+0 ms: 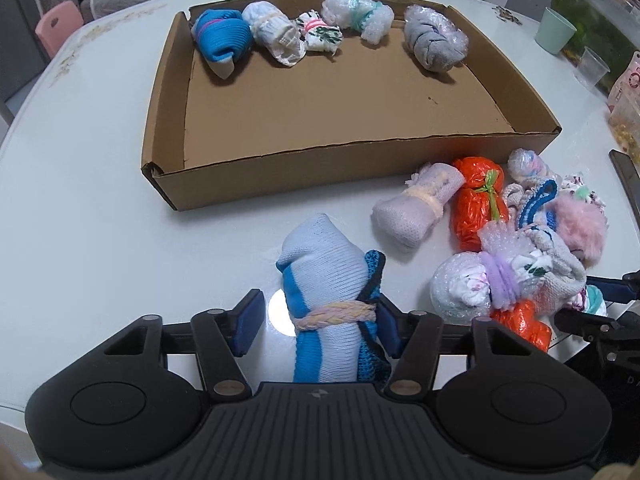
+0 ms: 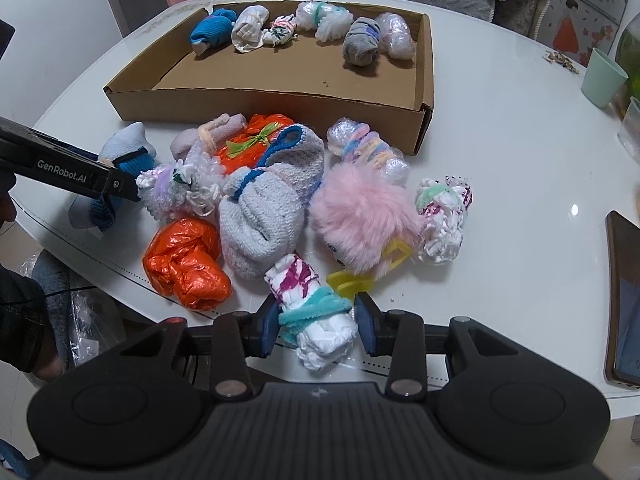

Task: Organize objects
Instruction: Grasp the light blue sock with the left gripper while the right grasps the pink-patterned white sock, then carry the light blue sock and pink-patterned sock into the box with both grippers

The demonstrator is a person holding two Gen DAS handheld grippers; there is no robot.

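A shallow cardboard box (image 1: 240, 168) (image 2: 256, 100) lies on the white table with several tied bundles along its far wall. A pile of bundles (image 1: 516, 256) (image 2: 260, 200) lies in front of it. My left gripper (image 1: 316, 320) is open around a light-blue and blue sock bundle (image 1: 320, 264) tied with a pastel band; the left pad stands clear of it. The same bundle shows at the left of the right wrist view (image 2: 120, 152). My right gripper (image 2: 316, 324) is open around a white and magenta bundle (image 2: 312, 304) tied with a teal band.
A mint cup (image 1: 554, 34) (image 2: 604, 78) and a clear cup (image 1: 592, 68) stand at the far right. A phone (image 2: 624, 304) lies at the right edge. A pink chair (image 1: 56, 28) and a sofa are behind the table.
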